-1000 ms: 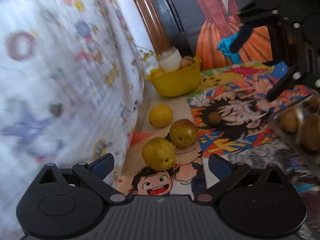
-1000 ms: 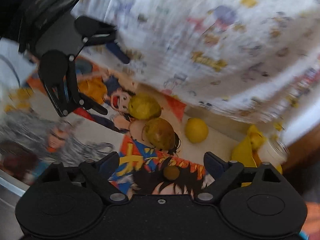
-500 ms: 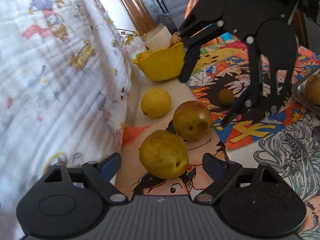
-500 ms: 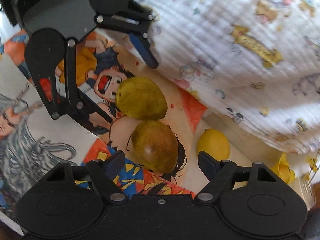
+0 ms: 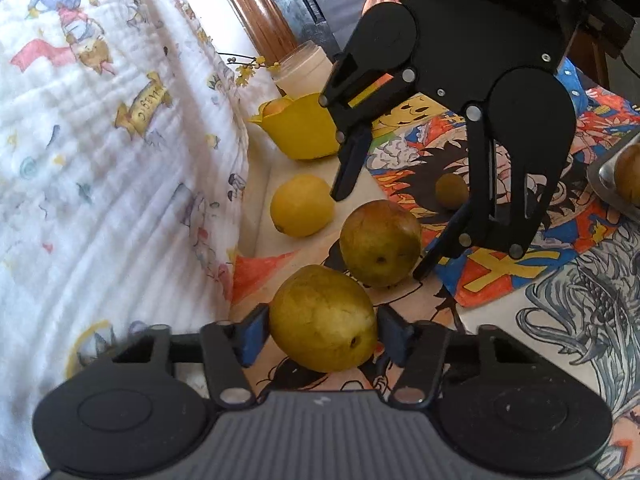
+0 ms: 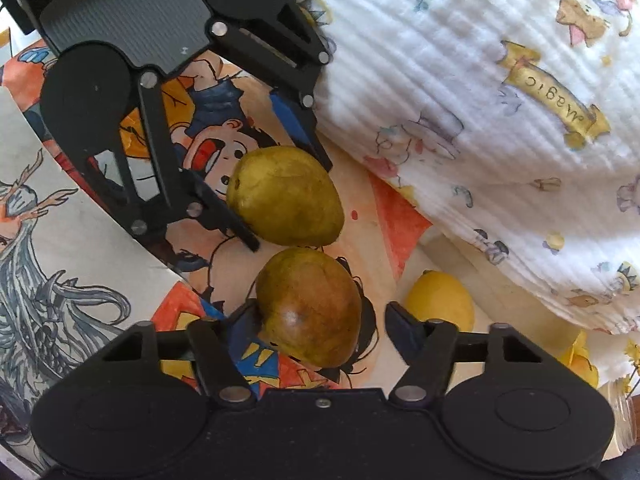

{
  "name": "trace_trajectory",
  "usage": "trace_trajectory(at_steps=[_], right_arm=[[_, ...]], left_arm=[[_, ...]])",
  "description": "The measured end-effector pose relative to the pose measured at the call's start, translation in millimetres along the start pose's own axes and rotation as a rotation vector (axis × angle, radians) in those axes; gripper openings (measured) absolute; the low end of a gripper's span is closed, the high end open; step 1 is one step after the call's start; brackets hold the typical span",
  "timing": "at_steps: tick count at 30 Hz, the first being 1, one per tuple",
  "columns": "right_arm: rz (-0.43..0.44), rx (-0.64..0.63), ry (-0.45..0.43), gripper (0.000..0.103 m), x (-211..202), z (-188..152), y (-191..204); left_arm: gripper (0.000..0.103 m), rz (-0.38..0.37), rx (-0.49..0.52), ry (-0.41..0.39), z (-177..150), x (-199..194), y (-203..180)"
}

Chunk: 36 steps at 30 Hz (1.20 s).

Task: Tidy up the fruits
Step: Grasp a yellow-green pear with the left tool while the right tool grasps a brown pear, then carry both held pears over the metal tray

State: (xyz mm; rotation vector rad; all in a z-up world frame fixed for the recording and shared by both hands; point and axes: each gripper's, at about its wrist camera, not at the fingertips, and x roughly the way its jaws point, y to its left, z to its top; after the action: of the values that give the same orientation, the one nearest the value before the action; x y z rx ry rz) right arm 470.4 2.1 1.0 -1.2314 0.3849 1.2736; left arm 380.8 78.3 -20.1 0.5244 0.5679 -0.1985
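Beside the printed blanket (image 5: 112, 152), the left gripper (image 5: 322, 330) has closed its pads onto the yellow-green pear (image 5: 322, 318), and just beyond that pear the right gripper (image 6: 316, 330) brackets the browner pear (image 6: 308, 306), gap showing on one side, likely both bound for sorting.

bright daylight | soft shadows | sharp centre | fisheye-bent edges

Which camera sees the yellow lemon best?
The left wrist view. There the whole lemon lies in plain sight beside the blanket, past the two pears. In the right wrist view the right claw's finger covers the lemon's lower part, so only its top shows.
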Motion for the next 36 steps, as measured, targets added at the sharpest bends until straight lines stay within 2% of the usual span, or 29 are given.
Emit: trace_trajectory(at_steps=[1, 7, 9, 13, 15, 19, 22, 27, 36], right_arm=[[0.008, 0.009, -0.003, 0.055, 0, 0, 0], [-0.035, 0.100, -0.035, 0.055, -3, -6, 5], [-0.072, 0.145, -0.056, 0.055, -4, -10, 10], [-0.182, 0.210, -0.096, 0.054, -4, -15, 25], [-0.254, 0.197, -0.107, 0.054, -3, -15, 37], [-0.400, 0.059, -0.102, 0.054, 1, -15, 64], [-0.487, 0.007, -0.098, 0.054, 4, -17, 74], [-0.603, -0.028, -0.104, 0.054, 0, -17, 78], [-0.730, -0.014, -0.133, 0.054, -40, -11, 87]], left_arm=[[0.061, -0.004, -0.008, 0.000, 0, -1, 0], [0.060, -0.003, -0.096, 0.003, -2, -2, 7], [0.060, 0.000, -0.159, 0.011, -3, -3, 10], [0.060, 0.022, -0.360, 0.039, -4, -5, 20], [0.059, 0.033, -0.446, 0.039, -6, -7, 22], [0.059, 0.053, -0.606, 0.031, -13, -11, 26], [0.059, 0.055, -0.698, 0.028, -19, -15, 32], [0.059, 0.049, -0.786, 0.016, -29, -17, 38], [0.059, 0.036, -0.838, -0.003, -32, -30, 34]])
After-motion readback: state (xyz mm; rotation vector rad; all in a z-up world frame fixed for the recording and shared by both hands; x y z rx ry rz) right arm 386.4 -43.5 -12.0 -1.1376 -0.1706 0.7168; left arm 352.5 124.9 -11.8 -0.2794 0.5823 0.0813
